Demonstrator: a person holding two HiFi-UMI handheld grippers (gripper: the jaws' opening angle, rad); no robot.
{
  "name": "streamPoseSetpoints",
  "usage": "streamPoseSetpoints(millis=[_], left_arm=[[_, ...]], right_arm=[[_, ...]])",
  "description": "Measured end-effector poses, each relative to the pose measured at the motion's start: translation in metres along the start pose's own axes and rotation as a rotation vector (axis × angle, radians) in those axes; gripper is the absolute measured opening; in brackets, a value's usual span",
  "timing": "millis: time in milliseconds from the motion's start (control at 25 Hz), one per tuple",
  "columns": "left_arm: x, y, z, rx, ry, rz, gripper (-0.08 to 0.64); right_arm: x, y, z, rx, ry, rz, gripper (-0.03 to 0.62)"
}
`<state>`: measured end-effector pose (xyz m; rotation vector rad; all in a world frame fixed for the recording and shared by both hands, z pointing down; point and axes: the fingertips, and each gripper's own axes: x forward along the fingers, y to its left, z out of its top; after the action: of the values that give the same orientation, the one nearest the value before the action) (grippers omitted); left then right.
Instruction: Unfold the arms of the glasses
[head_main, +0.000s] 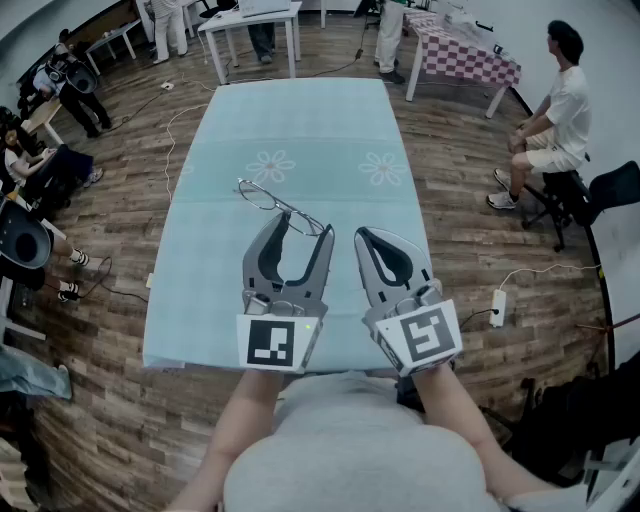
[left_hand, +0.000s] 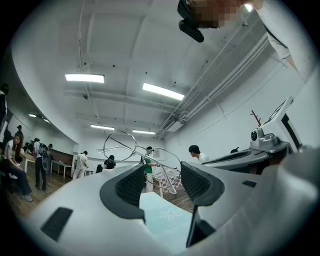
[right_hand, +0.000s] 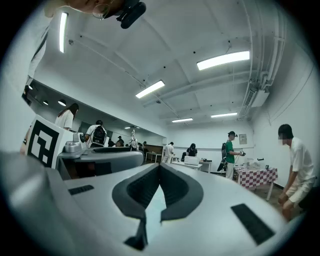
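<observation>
Left gripper (head_main: 305, 225) (left_hand: 162, 172): jaws were wide apart, pads not pressing on anything. It was tilted slightly nose-up over the near half of the teal tablecloth (head_main: 300, 120).

Glasses (head_main: 280, 205) (left_hand: 145, 152): thin wire frame with round lenses, sitting right at the tips of my left jaws. In the head view the frame ran diagonally from mid-table towards me, and its near end met the tip of the left gripper's inner jaw. In the left gripper view the lenses showed up against the far wall, above the jaw tips, so the frame looked lifted off the cloth. One arm end hung down into the gap, close to the inner jaw. I couldn't tell exactly how it was supported, or whether the arms were folded or out.

Right gripper (head_main: 363, 235) (right_hand: 160, 167): jaws fully together, nothing between the pads. It was held level just beside the left one, over the near edge of the cloth and not touching the glasses.

Wooden floor (head_main: 480, 200) all round the table. A person sat on a stool (head_main: 555, 120) off to my right.
</observation>
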<state>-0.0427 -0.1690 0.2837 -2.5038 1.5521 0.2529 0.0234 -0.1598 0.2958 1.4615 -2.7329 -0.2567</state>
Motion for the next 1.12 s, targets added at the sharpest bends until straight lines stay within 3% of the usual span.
streamPoseSetpoints(millis=[440, 640, 1120], left_arm=[[0.000, 0.001, 0.002, -0.033, 0.001, -0.023, 0.236], [0.000, 0.002, 0.001, -0.052, 0.003, -0.038, 0.236], [0.021, 0.006, -0.003, -0.127, -0.007, -0.138, 0.236]], right_arm=[[0.003, 0.001, 0.000, -0.005, 0.014, 0.008, 0.008], [0.001, 0.003, 0.005, 0.011, -0.035, 0.024, 0.008], [0.023, -0.017, -0.005, 0.035, -0.034, 0.041, 0.008]])
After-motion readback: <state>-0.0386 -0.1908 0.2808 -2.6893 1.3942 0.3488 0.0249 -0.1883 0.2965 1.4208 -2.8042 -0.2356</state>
